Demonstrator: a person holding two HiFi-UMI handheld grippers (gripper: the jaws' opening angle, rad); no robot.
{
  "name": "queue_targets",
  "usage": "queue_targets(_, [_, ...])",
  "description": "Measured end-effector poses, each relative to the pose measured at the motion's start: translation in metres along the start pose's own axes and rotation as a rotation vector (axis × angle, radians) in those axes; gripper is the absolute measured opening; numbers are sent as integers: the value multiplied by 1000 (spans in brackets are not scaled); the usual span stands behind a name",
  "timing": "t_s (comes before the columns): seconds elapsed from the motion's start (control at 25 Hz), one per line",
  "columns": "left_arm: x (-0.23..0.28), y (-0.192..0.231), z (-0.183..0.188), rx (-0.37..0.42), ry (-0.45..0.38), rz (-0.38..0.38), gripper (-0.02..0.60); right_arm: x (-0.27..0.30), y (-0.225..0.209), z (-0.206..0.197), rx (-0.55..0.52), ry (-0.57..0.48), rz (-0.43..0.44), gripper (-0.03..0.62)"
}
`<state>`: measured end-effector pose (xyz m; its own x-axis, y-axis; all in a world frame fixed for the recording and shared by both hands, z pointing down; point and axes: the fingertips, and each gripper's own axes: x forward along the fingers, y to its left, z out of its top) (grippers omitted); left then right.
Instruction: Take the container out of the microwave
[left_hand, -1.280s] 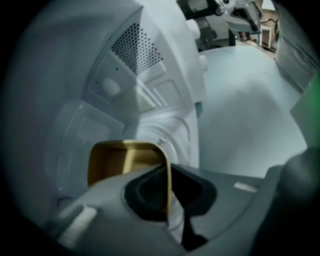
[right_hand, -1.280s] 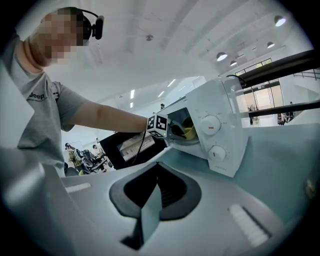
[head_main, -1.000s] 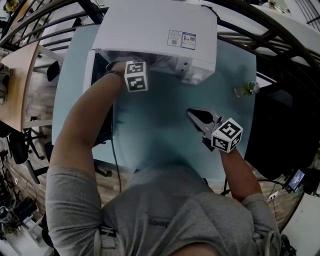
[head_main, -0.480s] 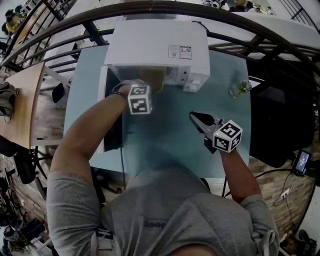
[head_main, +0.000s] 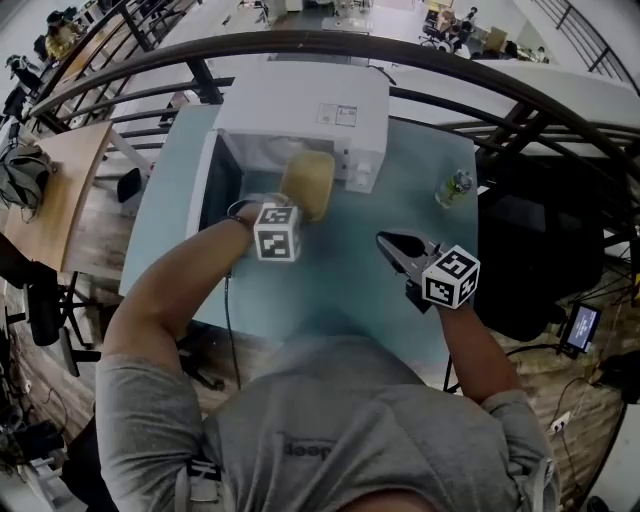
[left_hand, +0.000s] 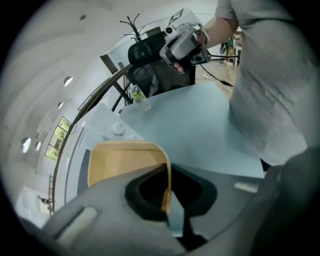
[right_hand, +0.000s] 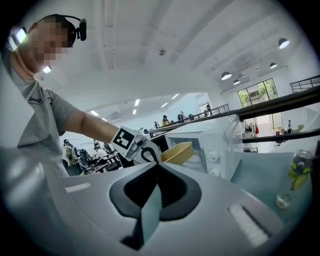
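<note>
Left tool (left_hand: 167, 202): clamped on container (head_main: 308, 183) rim.
Container: at tool's 1 o'clock, before microwave (head_main: 300, 105) opening.
Right tool (right_hand: 152, 192): jaws together, empty, above worktop (head_main: 340, 280).

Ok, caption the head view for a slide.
Left gripper holds a tan container at the mouth of the open microwave; right gripper shut above the table.
</note>
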<state>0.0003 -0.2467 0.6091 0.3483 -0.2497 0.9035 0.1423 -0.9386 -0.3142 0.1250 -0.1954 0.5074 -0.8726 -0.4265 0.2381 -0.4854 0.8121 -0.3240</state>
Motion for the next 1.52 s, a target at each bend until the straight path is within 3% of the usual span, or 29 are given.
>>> queue_targets(0.32, [-23, -25, 91, -124, -76, 86, 25, -97, 5, 12, -77, -4, 36, 5])
queue_targets(0.52, [-10, -34, 124, -155, -79, 114, 25, -142, 3, 6, -90, -1, 35, 5])
queue_targets(0.76, [11, -40, 128, -210, -45, 104, 25, -170, -2, 0, -91, -10, 28, 5])
queue_targets(1.12, [53, -56, 96, -229, 52, 135, 29, -184, 2, -22, -67, 17, 25, 5])
queue_targets(1.32, [72, -70, 110, -238, 15, 120, 29, -190, 7, -22, -70, 12, 6, 5])
queue_targets(1.52, [83, -83, 129, -312, -64, 115, 29, -190, 15, -21, -81, 6, -2, 5])
